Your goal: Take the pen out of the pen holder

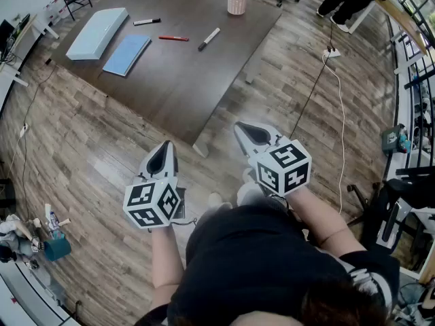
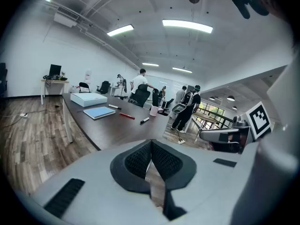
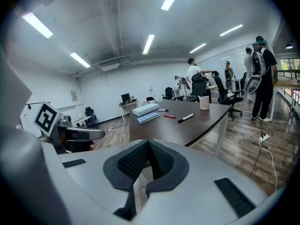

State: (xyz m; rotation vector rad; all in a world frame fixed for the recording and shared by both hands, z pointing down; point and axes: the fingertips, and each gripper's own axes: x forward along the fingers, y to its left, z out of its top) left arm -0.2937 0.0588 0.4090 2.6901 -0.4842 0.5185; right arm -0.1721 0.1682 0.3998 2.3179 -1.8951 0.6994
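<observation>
Black cloth of the person's top (image 1: 258,263) fills the bottom of the head view, and just ahead of it both grippers are held over the wooden floor, short of the near corner of the table (image 1: 177,80). Both the left gripper (image 1: 163,151) (image 2: 151,142) and the right gripper (image 1: 250,131) (image 3: 147,142) have their ribbed pads pressed together at the tips with nothing between them.

Well ahead of both, near the table's far edge, stands the pink mesh pen holder (image 1: 236,3) (image 2: 153,110) (image 3: 204,102). It is too small here to say whether a pen stands in it. Between the grippers and the holder, a red pen (image 1: 174,38) and two markers, one black and white (image 1: 209,39) and one black (image 1: 147,22), lie flat on the tabletop.

A pen there would likely be light, stiff and smooth, with a round barrel that can slip. Pinching across the barrel above the rim looks best. The mesh holder itself looks light and may tip or lift, so the other gripper could steady it.
</observation>
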